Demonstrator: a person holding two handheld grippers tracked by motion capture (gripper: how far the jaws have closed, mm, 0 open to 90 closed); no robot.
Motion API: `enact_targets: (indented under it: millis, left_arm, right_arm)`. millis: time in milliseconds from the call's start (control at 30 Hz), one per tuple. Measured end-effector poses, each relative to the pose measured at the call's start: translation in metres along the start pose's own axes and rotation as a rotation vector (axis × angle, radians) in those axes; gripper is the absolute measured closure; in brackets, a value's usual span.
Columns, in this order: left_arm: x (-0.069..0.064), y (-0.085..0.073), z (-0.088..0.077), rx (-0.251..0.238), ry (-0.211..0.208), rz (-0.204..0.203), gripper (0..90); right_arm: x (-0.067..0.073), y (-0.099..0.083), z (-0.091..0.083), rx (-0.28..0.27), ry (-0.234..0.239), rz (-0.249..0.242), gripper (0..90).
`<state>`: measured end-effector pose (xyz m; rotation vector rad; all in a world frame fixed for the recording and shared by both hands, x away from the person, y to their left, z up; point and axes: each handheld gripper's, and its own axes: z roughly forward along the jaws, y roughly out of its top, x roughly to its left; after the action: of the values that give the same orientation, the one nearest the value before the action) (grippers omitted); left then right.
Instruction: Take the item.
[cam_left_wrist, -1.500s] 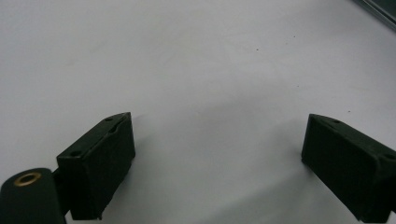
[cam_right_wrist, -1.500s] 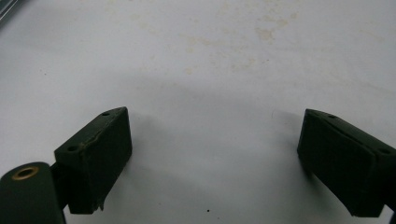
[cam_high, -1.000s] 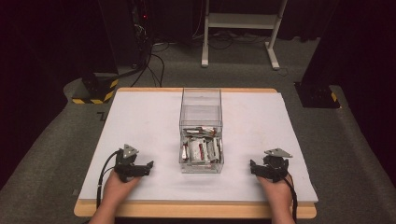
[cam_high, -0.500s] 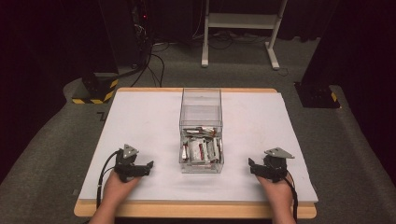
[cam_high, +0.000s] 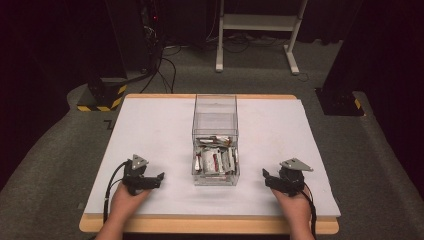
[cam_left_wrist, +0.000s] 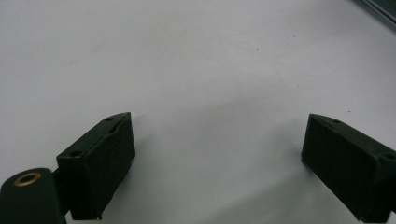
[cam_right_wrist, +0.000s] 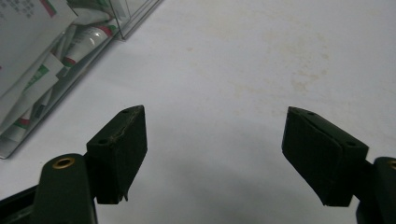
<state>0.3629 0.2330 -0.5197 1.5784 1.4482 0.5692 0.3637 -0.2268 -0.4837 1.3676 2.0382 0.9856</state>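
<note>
A clear plastic box (cam_high: 215, 142) stands mid-table, its near half full of white tubes and packets (cam_high: 215, 161) with red and green print. My left gripper (cam_high: 157, 178) rests on the white table to the box's left, open, nothing between its jaws (cam_left_wrist: 215, 154). My right gripper (cam_high: 266, 176) rests to the box's right, open over bare table (cam_right_wrist: 215, 149); its jaws have just been closing a little, with nothing between them. In the right gripper view the box corner (cam_right_wrist: 60, 51) with tubes sits at upper left.
The white table top (cam_high: 150, 130) has a wooden front edge (cam_high: 210, 226). Beyond it on the grey floor are a black stand with yellow-black stripes (cam_high: 102, 95), cables (cam_high: 165, 65), a white frame's legs (cam_high: 255, 45) and a black base (cam_high: 340, 100).
The right gripper has edged slightly left toward the box. The left gripper and the box have stayed put.
</note>
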Motion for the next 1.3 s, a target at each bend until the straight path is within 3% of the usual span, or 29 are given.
enact_targets:
  millis: [667, 1300]
  left_arm:
    - [0.000, 0.000, 0.000, 0.001, 0.000, 0.000, 9.6]
    - [-0.001, 0.000, 0.001, -0.010, -0.001, -0.018, 9.7]
  right_arm:
    - [0.017, 0.006, -0.007, -0.022, 0.039, -0.003, 26.9]
    - [0.021, 0.013, -0.016, -0.076, 0.056, 0.010, 28.1]
